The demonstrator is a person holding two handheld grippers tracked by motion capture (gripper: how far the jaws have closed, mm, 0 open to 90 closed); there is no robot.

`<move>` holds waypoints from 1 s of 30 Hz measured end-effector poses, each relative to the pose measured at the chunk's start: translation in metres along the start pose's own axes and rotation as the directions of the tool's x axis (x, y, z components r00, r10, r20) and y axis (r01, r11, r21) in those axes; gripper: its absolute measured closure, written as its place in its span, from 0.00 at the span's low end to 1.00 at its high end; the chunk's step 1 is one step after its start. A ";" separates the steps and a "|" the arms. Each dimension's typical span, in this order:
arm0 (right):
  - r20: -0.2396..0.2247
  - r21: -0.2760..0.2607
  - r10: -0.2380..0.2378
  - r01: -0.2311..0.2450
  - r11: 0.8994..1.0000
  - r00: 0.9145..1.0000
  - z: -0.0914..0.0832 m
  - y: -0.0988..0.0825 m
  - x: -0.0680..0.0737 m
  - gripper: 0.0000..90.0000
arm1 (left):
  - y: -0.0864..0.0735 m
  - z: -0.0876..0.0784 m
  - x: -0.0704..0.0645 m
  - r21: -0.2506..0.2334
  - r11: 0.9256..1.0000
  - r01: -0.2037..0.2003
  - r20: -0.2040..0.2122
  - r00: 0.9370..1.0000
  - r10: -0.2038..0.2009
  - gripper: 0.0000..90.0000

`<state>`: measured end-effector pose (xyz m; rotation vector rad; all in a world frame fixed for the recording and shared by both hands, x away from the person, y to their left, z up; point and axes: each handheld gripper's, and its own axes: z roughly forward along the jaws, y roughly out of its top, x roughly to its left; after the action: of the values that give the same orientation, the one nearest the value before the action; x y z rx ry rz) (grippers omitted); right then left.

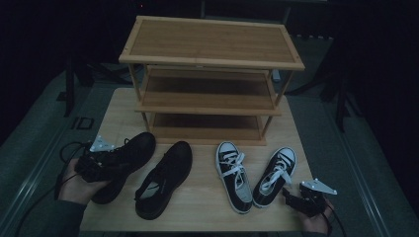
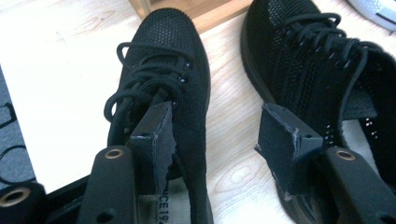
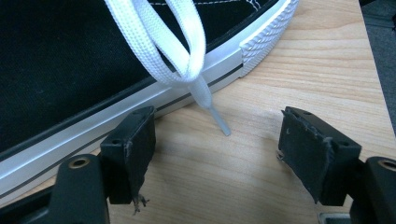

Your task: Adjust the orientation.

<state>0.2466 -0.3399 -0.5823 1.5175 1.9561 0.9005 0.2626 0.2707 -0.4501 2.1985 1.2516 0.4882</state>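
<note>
A: Item one, the black mesh lace-up shoe (image 2: 173,70) at the near left of the pale wooden table (image 1: 118,106). How is it held?

B: It is not held. The left gripper (image 2: 215,135) is set over its heel opening, jaws apart, one pad inside the collar. The step is judged to be the grasp; closure on the collar is called for next.

A: The right gripper (image 3: 217,149)?

B: Jaws apart on bare table, beside the black canvas sneaker with white laces (image 3: 70,56).

A: Surroundings?

B: A three-tier bamboo shoe rack (image 1: 211,42) stands far; the second black mesh shoe (image 2: 317,70) lies just beside, crowding the outer jaw.
</note>
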 end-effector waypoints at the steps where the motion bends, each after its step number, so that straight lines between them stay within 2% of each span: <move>1: 0.000 0.000 0.000 0.000 1.000 1.000 0.000 0.000 0.000 0.30 | -0.001 0.000 0.000 0.008 1.000 0.003 -0.001 1.000 -0.003 0.51; 4: -0.001 -0.001 0.000 0.000 1.000 1.000 0.000 0.000 0.000 0.30 | -0.002 0.001 0.001 0.020 1.000 0.010 -0.001 1.000 -0.010 0.53; 9: -0.001 -0.001 0.001 -0.001 1.000 1.000 0.000 0.000 0.000 0.30 | -0.006 0.003 0.005 0.042 0.999 0.024 -0.050 0.999 -0.022 0.54; 12: -0.001 -0.001 0.000 0.000 1.000 1.000 0.000 0.000 0.000 0.30 | -0.007 0.006 0.010 0.053 0.998 0.034 -0.065 0.997 -0.031 0.55; 15: -0.001 -0.001 0.001 -0.001 1.000 1.000 0.000 0.000 0.000 0.30 | -0.008 0.013 0.014 0.081 0.996 0.035 -0.083 0.996 -0.028 0.60; 20: 0.000 0.000 0.000 0.000 1.000 1.000 0.000 0.000 0.000 0.30 | -0.009 0.023 0.017 0.101 0.994 0.052 -0.061 0.997 -0.046 0.74; 24: 0.000 0.000 0.000 0.000 1.000 1.000 0.000 0.000 0.000 0.30 | -0.005 0.022 0.012 0.079 0.996 0.037 -0.026 0.999 -0.035 0.96; 30: 0.000 0.000 0.000 0.000 1.000 1.000 0.000 0.000 0.000 0.30 | -0.004 0.023 0.006 0.045 0.999 0.022 -0.019 1.000 -0.021 0.97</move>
<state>0.2466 -0.3399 -0.5823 1.5176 1.9563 0.9008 0.2754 0.2711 -0.4703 2.2205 1.3069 0.4771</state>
